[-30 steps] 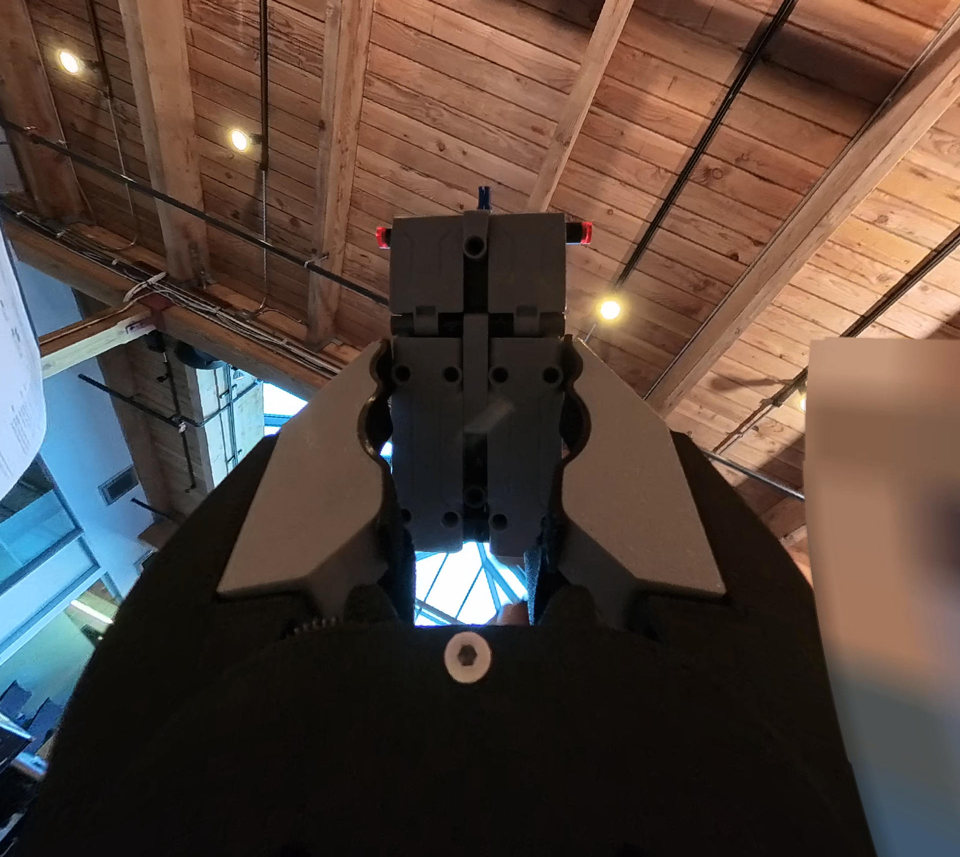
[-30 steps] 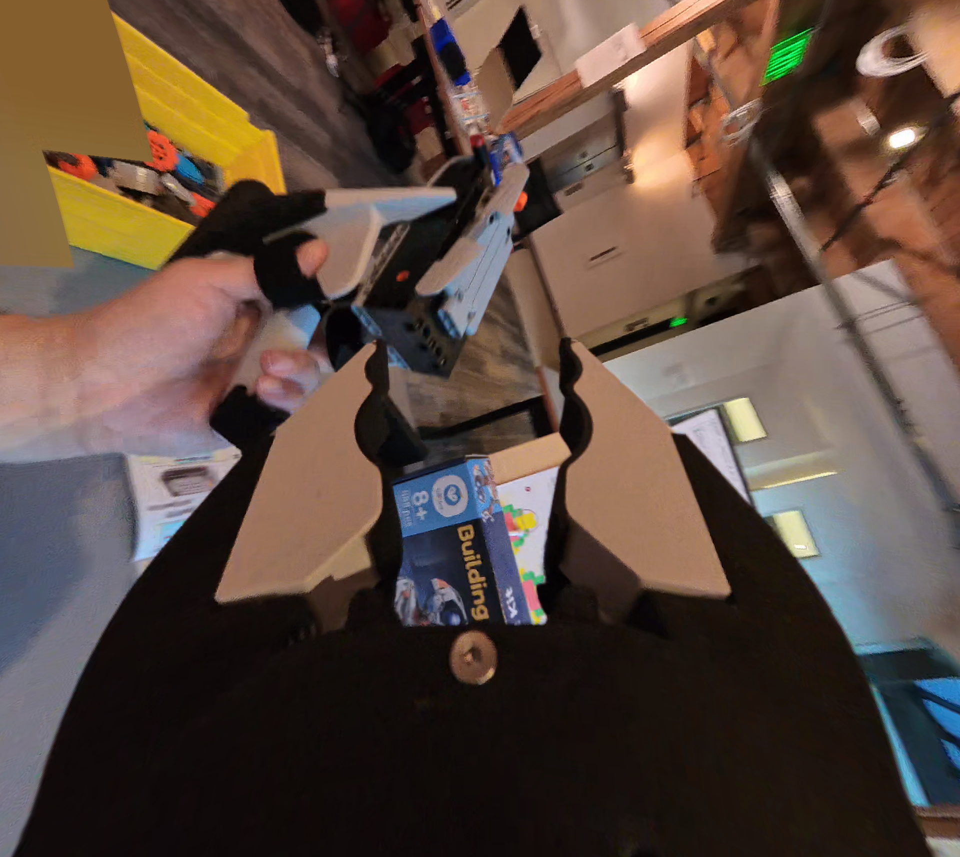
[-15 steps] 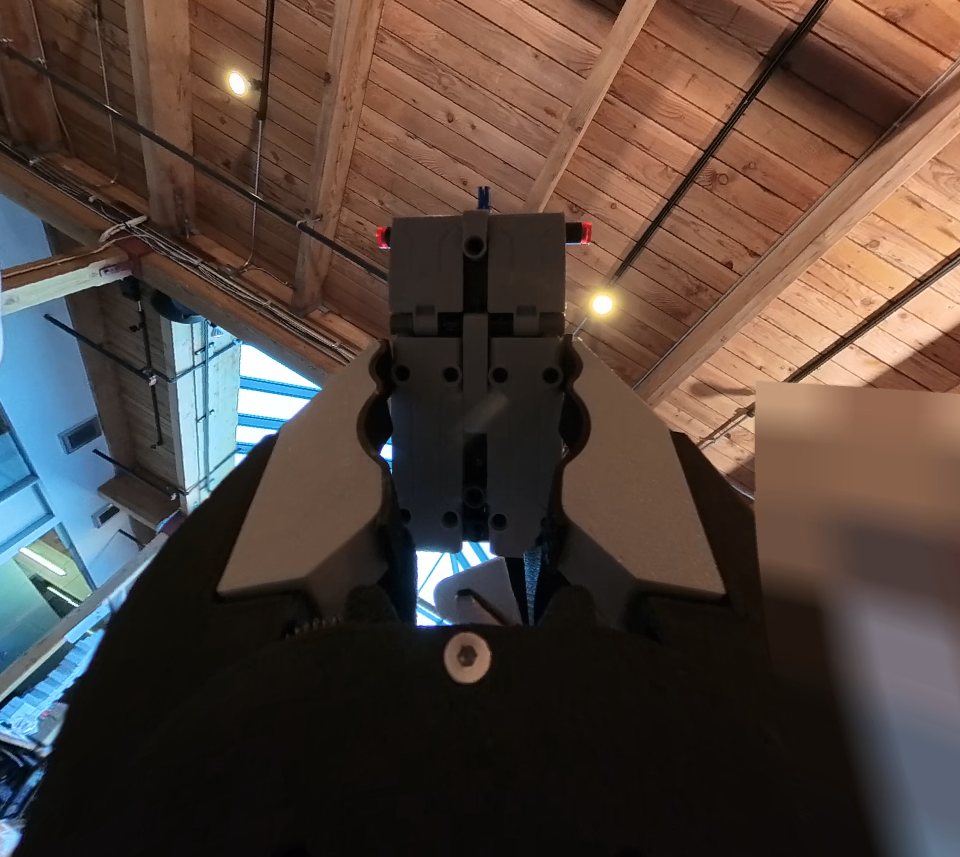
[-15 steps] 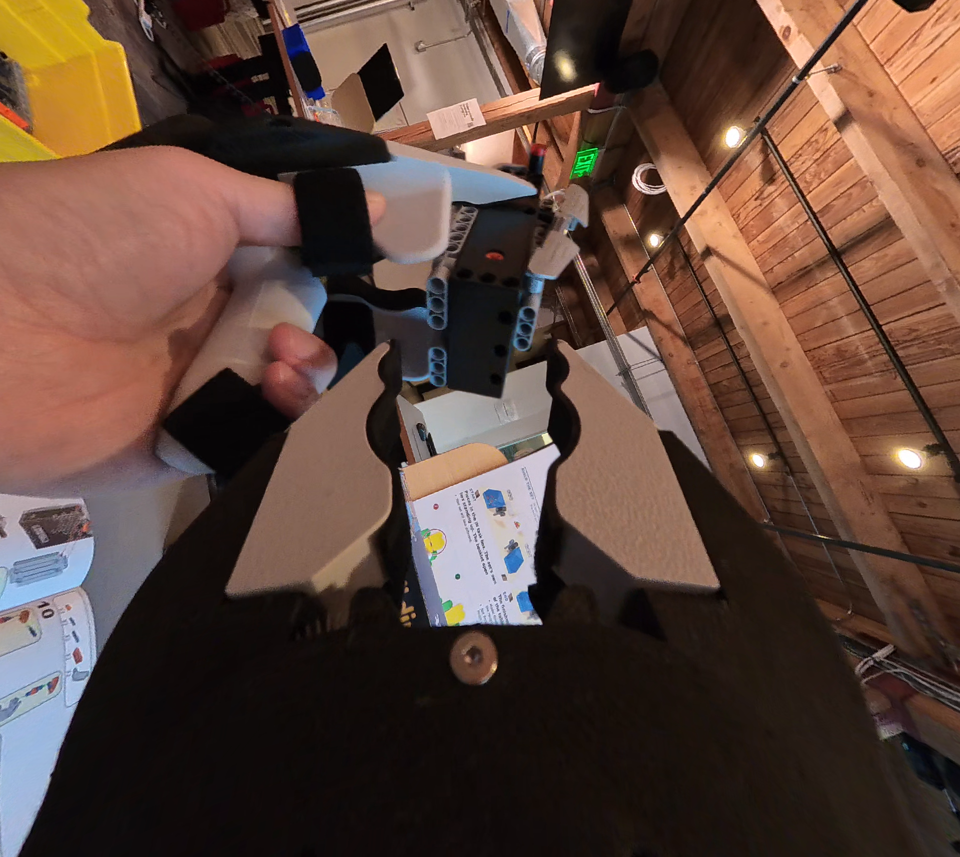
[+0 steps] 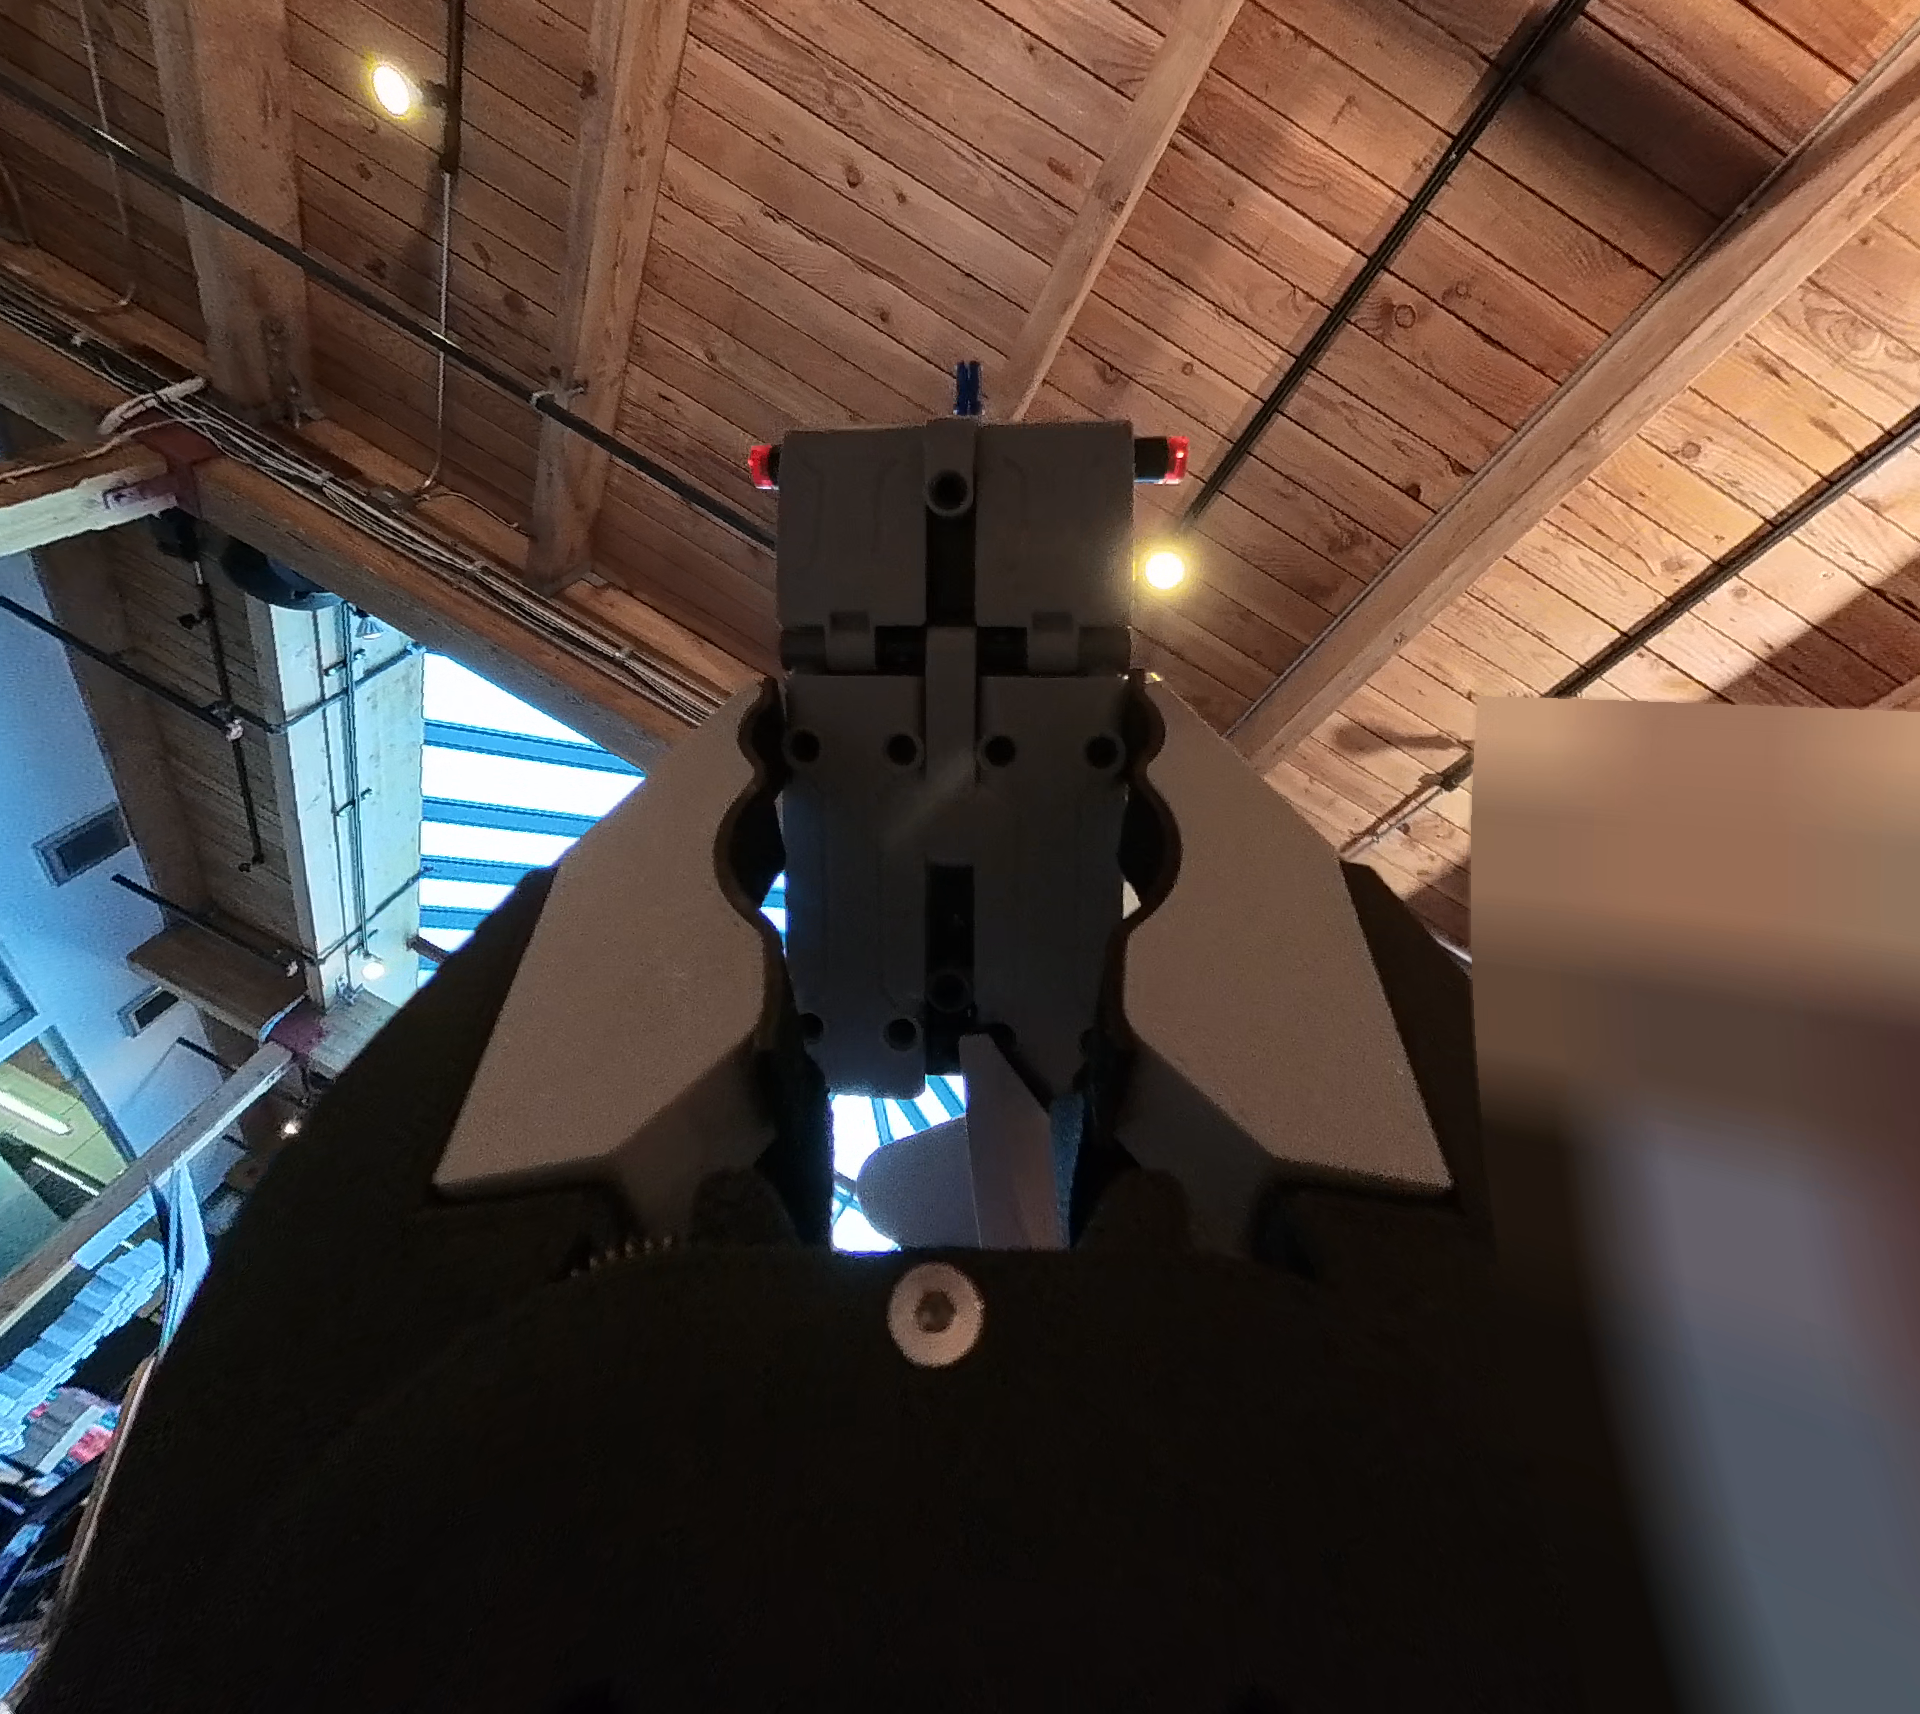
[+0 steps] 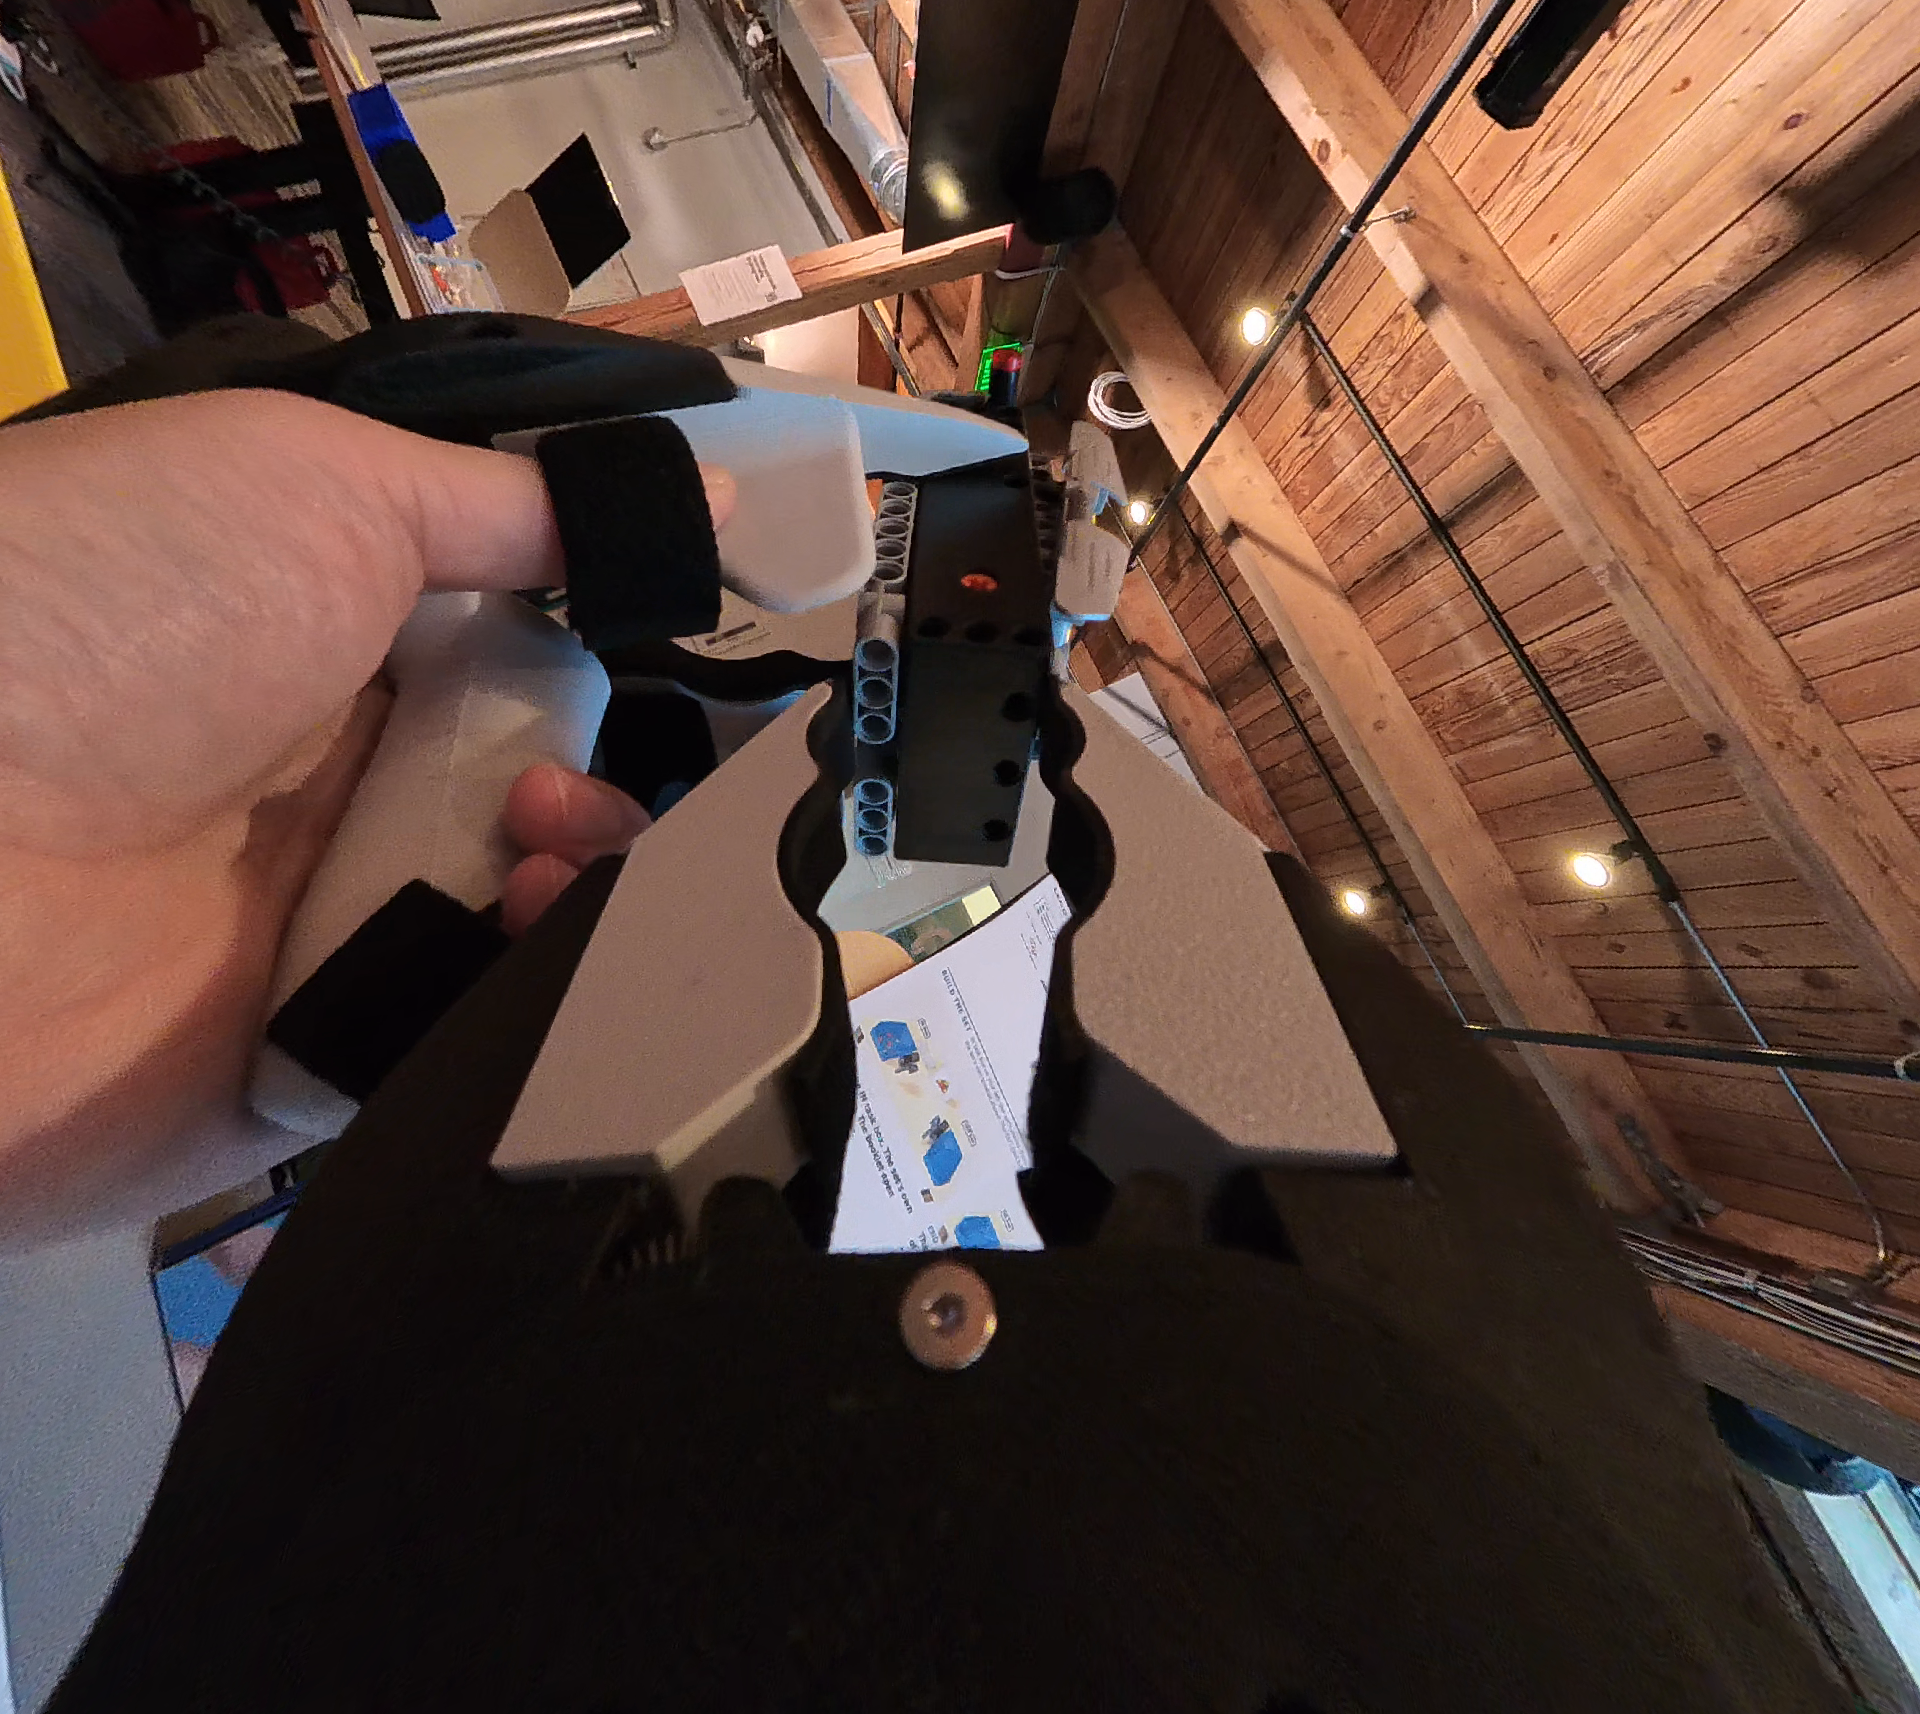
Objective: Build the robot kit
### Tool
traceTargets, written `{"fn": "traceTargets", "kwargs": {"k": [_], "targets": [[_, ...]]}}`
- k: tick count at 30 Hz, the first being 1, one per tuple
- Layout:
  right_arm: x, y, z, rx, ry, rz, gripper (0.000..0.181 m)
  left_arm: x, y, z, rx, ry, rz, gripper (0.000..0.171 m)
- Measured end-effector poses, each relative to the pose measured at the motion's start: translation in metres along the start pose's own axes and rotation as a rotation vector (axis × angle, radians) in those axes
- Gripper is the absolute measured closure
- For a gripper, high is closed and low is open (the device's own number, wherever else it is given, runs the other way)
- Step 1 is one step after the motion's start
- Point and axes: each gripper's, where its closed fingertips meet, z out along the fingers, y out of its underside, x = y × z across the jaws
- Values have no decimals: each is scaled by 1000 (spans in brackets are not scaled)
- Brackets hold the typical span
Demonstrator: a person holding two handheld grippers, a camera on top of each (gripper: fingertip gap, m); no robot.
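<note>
My left gripper points up at the ceiling and is shut on a grey brick-built model with red pins at its top corners and a blue pin on top. In the right wrist view a hand holds the left gripper, whose white finger lies on the model, here showing its black block and grey holed beam. My right gripper has its jaws close around the model's lower end, with a thin gap still showing on the left side. One right finger shows under the model in the left wrist view.
A wooden plank ceiling with beams, black tracks and spot lamps fills both views. A printed box shows behind my right jaws. A yellow bin edge is at far left. A skylight is at lower left. Across from one pair of fingers to the other is roughly 5 cm.
My right gripper swung upward and came in to the model's lower end, its jaws narrowing around it. Its finger came into the left wrist view. The left gripper kept its hold.
</note>
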Motion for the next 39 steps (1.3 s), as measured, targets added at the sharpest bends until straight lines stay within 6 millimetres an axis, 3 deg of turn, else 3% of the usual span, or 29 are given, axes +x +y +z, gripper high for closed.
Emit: {"fn": "traceTargets", "kwargs": {"k": [12, 21, 29, 39], "targets": [[28, 11, -30, 44, -8, 57, 150, 2, 47, 13, -272, 14, 136, 108], [38, 21, -54, 48, -52, 56, 150, 0, 72, 13, -439, 52, 94, 108], [52, 26, -82, 110, -128, 128, 149, 8, 108, 0, -734, 118, 93, 107], [59, 39, -109, 103, -179, 67, 150, -5, 137, -12, -932, 30, 141, 108]]}}
